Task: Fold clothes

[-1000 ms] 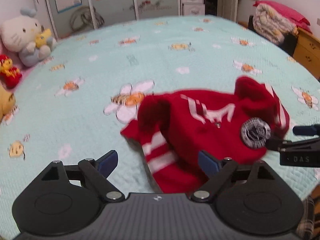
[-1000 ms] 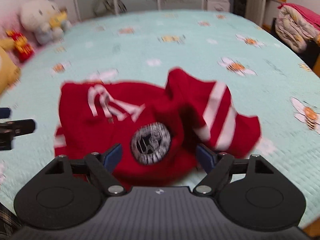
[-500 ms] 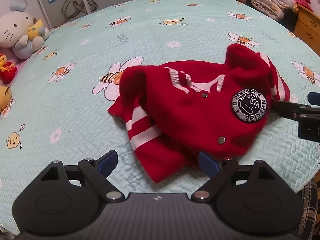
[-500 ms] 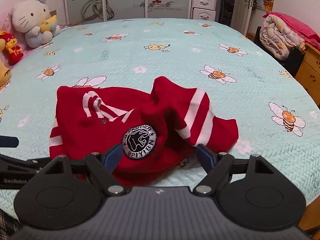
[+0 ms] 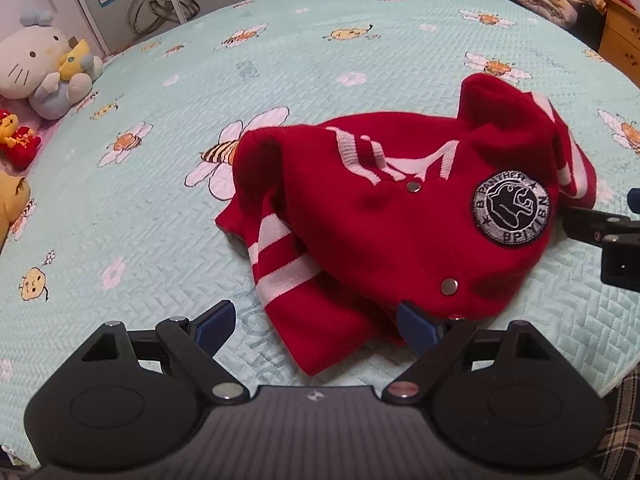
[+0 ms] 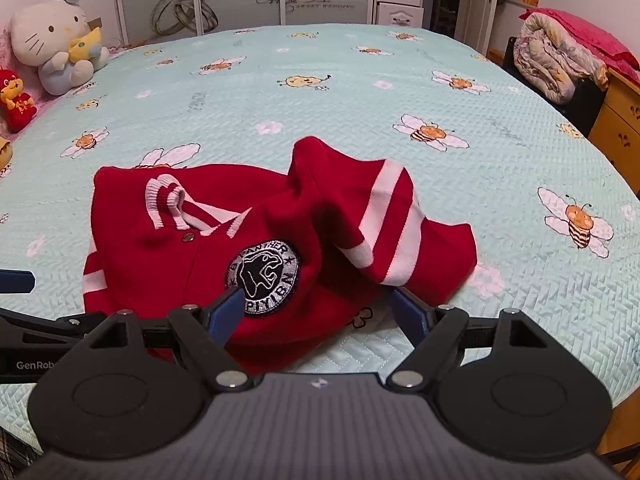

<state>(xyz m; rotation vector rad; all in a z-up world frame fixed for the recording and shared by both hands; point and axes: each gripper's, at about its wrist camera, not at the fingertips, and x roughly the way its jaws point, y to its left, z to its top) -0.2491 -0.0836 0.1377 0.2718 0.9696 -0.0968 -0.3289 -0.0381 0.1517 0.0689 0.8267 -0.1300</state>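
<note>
Red varsity jacket point(image 5: 400, 216) lies rumpled on bedspread point(image 5: 160, 200), unfolded; left gripper point(image 5: 316, 320) and right gripper point(image 6: 316, 312) both spread, empty; folding outstanding

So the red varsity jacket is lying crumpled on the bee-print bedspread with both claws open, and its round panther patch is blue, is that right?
Not quite: the round panther patch is black and silver-white, as the right wrist view shows. The rest holds: the red varsity jacket lies crumpled on the bee-print bedspread, and the left claw and right claw are both open.

Bedroom: quilted bed point(image 6: 320, 92), plush toys point(image 6: 52, 40)
</note>
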